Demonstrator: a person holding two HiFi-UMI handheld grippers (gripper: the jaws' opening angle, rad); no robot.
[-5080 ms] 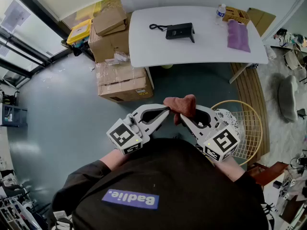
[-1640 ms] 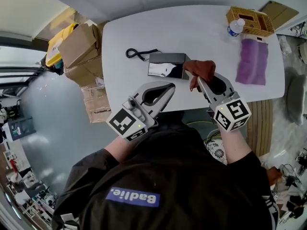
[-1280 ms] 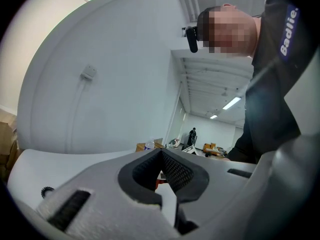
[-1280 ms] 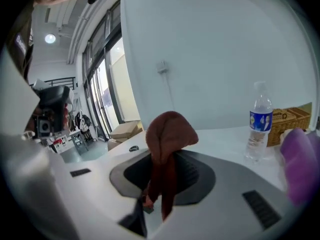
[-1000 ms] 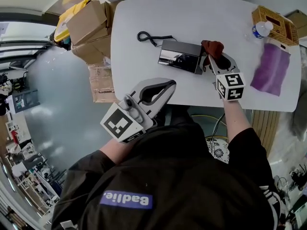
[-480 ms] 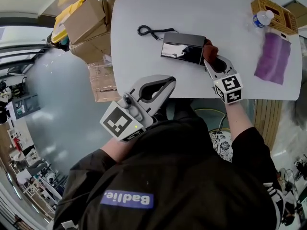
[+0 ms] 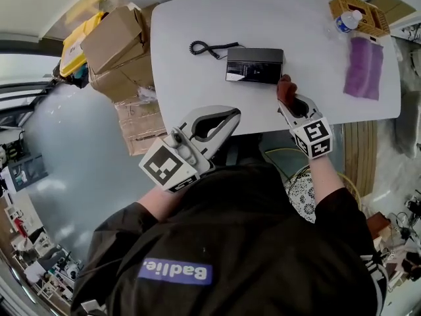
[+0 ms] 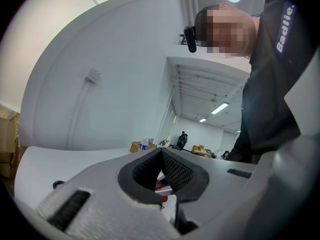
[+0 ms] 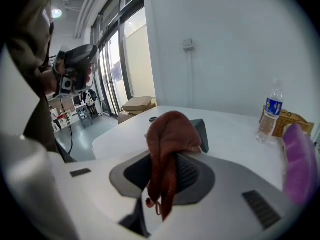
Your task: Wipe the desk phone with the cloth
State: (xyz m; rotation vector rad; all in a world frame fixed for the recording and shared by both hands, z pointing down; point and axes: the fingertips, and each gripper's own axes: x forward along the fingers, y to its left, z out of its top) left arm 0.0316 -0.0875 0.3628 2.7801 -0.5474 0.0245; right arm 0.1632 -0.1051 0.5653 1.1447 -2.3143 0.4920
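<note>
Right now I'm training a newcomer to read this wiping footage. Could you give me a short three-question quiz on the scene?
1. Fill in: the left tongs are ____ (open or shut), with nothing between them.
2. The reddish-brown cloth is gripped by: A) the left tongs, B) the right tongs, C) neither.
3. True or false: the coiled cord lies on the side of the desk phone that faces the purple cloth.

Key: 1 shut; 2 B; 3 false, because the cord is on the side of the phone away from the purple cloth.
</note>
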